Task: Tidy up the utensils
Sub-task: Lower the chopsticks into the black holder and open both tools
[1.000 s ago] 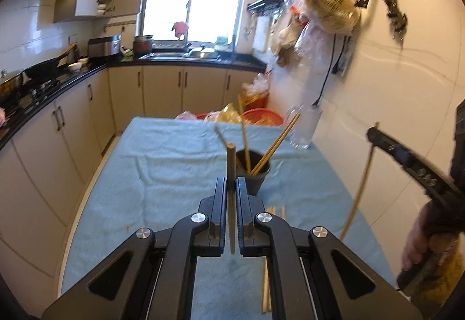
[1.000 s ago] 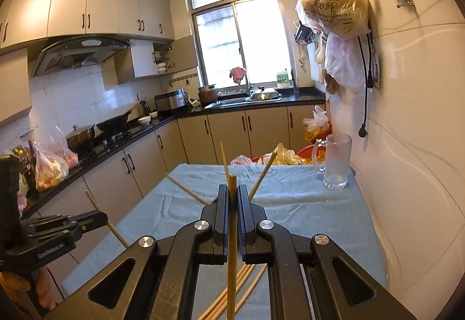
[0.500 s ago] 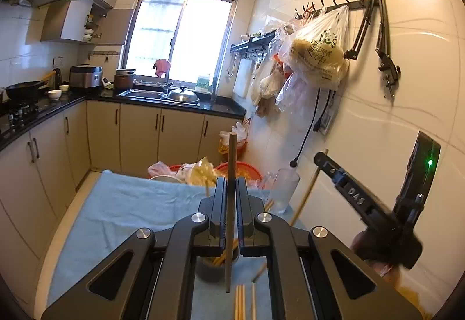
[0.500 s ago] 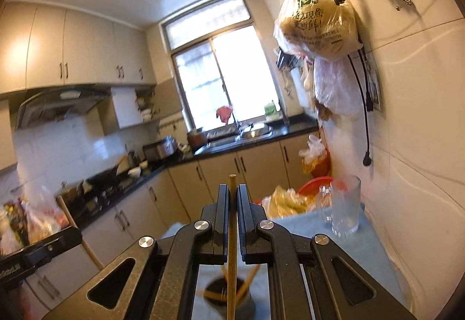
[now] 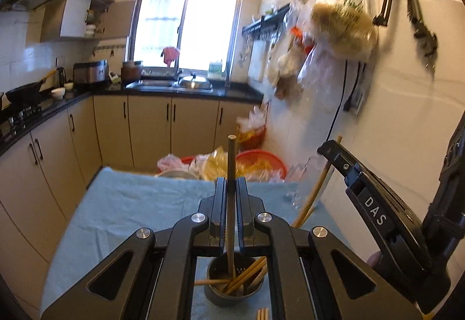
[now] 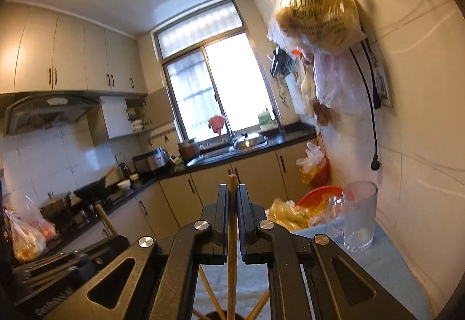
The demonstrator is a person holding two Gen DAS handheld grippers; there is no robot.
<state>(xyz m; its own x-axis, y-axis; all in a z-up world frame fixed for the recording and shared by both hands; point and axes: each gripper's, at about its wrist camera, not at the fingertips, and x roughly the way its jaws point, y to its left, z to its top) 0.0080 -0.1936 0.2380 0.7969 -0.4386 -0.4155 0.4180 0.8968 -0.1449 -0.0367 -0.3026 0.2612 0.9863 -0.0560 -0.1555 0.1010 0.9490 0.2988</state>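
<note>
Each view was taken from just behind its own tongs, looking along them toward the window (image 5: pixel 189 26) wall. The left view was tilted down over the bench (image 5: pixel 130 203); the right was held more level. Both shared the hanging bag (image 6: pixel 316 18).

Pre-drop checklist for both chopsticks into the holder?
1. Left gripper shut on its dark brown chopstick: ok.
2. Right gripper shut on its light bamboo chopstick: ok.
3. Left chopstick's lower end inside the round dark grey holder cup: ok.
4. Right chopstick's tip over the cup: cannot tell, cut off at the frame edge.
5. Cup upright on the blue cloth: ok.
</note>
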